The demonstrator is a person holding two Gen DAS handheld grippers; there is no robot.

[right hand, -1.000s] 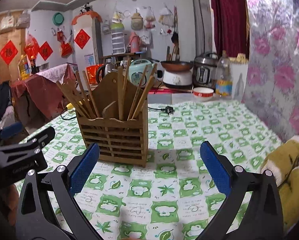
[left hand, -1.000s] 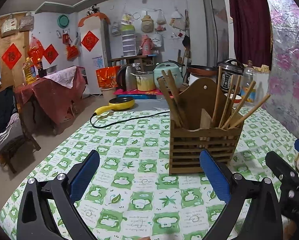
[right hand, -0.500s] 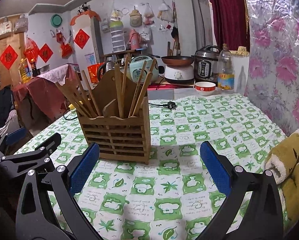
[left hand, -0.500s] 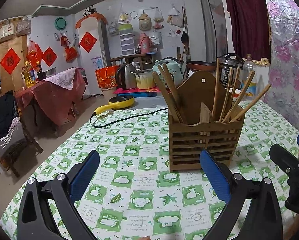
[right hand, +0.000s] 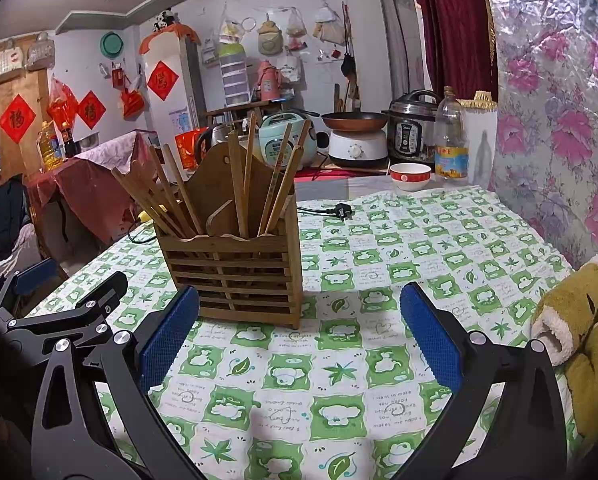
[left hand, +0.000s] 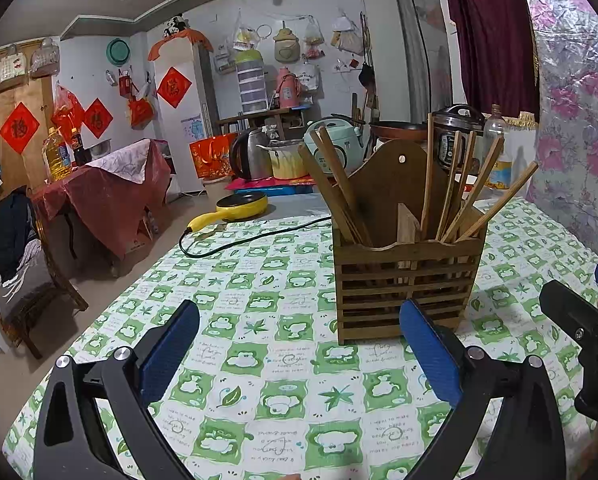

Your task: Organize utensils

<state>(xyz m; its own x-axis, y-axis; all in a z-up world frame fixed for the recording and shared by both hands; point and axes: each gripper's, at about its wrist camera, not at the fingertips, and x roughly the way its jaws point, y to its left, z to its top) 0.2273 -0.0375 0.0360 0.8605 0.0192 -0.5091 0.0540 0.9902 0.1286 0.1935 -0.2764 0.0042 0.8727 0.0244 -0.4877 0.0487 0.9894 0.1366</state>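
Note:
A slatted wooden utensil holder (left hand: 405,280) stands upright on the green-and-white checked tablecloth (left hand: 275,352), with several wooden chopsticks (left hand: 455,184) leaning in its two compartments. It also shows in the right wrist view (right hand: 239,276). My left gripper (left hand: 299,344) is open and empty, just in front of and left of the holder. My right gripper (right hand: 299,332) is open and empty, in front of and right of the holder. Each gripper shows at the edge of the other's view.
A yellow pan (left hand: 241,204) with a black cable (left hand: 235,240) lies at the table's far left. A red-and-white bowl (right hand: 410,176), an oil bottle (right hand: 451,140) and cookers stand behind the table. A yellow plush slipper (right hand: 575,320) is at right.
Both grippers have risen and drawn back slightly, so the holder sits a little lower and farther in both views. Both stay open and empty.

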